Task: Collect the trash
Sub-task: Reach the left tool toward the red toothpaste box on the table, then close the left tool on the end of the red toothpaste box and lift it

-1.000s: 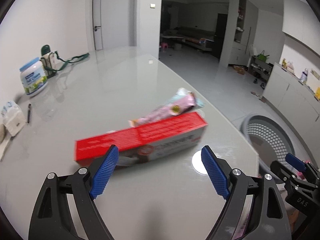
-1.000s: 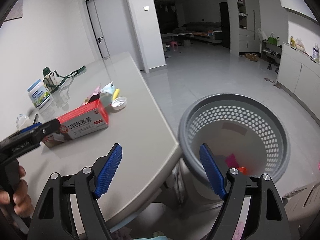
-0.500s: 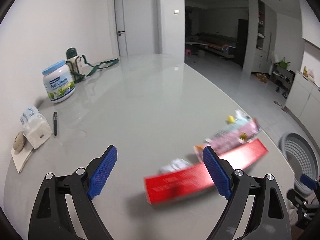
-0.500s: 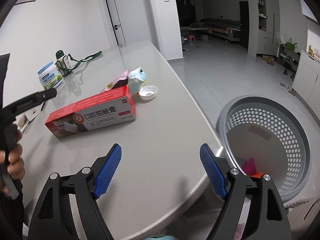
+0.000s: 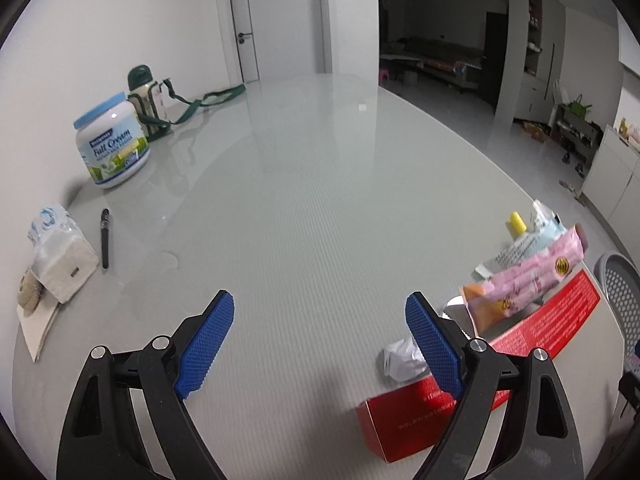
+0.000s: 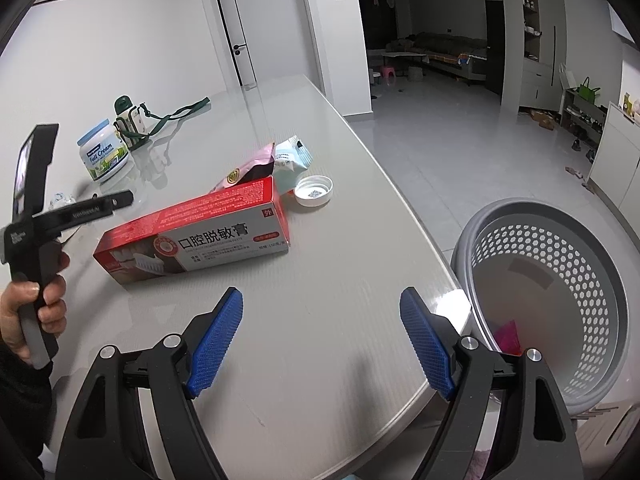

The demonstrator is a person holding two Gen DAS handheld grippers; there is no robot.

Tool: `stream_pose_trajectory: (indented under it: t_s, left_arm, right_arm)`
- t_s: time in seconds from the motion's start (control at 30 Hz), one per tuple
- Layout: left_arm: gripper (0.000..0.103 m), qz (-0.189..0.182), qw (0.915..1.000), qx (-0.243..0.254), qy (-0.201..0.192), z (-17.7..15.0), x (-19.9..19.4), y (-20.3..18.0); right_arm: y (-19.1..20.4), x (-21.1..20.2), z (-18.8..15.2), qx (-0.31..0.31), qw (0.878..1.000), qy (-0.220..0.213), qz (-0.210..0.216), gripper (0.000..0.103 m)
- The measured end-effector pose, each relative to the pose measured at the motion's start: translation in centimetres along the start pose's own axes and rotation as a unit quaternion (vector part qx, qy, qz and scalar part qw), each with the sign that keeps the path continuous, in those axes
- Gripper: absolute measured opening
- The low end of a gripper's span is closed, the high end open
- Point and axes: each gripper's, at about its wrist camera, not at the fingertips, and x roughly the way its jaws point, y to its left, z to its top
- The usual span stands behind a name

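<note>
A red toothpaste box (image 6: 196, 236) lies on the grey table (image 6: 320, 340); in the left wrist view the box (image 5: 540, 332) sits at the lower right, partly behind my right finger. Behind it lie a pink wrapper (image 5: 528, 284), a pale blue packet (image 6: 294, 160), a white lid (image 6: 313, 191) and a crumpled white scrap (image 5: 402, 360). My left gripper (image 5: 320, 348) hangs open over bare table, left of the trash. My right gripper (image 6: 320, 340) is open above the table's near edge. The grey perforated basket (image 6: 560, 300) stands on the floor to the right, with a pink scrap inside.
At the table's far left stand a milk powder jar (image 5: 114, 148) and a green-capped bottle (image 5: 146, 100) with a strap. A pen (image 5: 105, 238), a tissue pack (image 5: 54, 224) and a small cream pouch (image 5: 68, 268) lie near the wall. A hand (image 6: 32, 308) holds the left gripper's handle.
The left gripper swung left, so the red box slid from between its fingers to the lower right of its view. The right gripper swung left from over the basket toward the table.
</note>
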Motion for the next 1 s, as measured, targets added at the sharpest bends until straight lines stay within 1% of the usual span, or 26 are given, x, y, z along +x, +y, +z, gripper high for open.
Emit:
stream_pose_trajectory:
  t_s: [0.1,0.27,0.37,0.53,0.77,0.9,1.0]
  left_arm:
    - [0.086,-0.008,0.9999,0.005,0.004,-0.5,-0.2,-0.2]
    - [0.086,-0.015,0.9996,0.024,0.0,-2.0,-1.7,-1.3]
    - [0.086,-0.018,0.9996,0.023,0.003,-2.5,-2.2,-1.4]
    - [0.086,-0.026,0.9993,0.026,0.006,-4.5,-4.1,-2.7]
    - [0.086,-0.055,0.9975,0.039,0.019,-7.3,-6.6,-5.5]
    - [0.086,-0.073,0.9961,0.044,0.024,-8.3,-7.5,-7.2]
    - [0.086,-0.063,0.9971,0.039,0.014,-8.2,-8.1,-7.8]
  right_arm:
    - [0.1,-0.2,0.0,-0.001,1.0,-0.001,0.0,0.077]
    - [0.1,-0.8,0.1,0.001,1.0,-0.011,0.007,0.077]
    - [0.1,-1.1,0.0,0.002,1.0,-0.013,0.012,0.077]
    - [-0.2,-1.8,-0.3,0.007,1.0,-0.022,0.021,0.077]
    - [-1.1,-2.8,-0.7,0.018,0.999,-0.035,0.032,0.078]
    - [-1.7,-3.2,-0.7,0.023,0.998,-0.039,0.034,0.078]
    - [-2.2,-3.6,-0.7,0.03,0.998,-0.045,0.036,0.078]
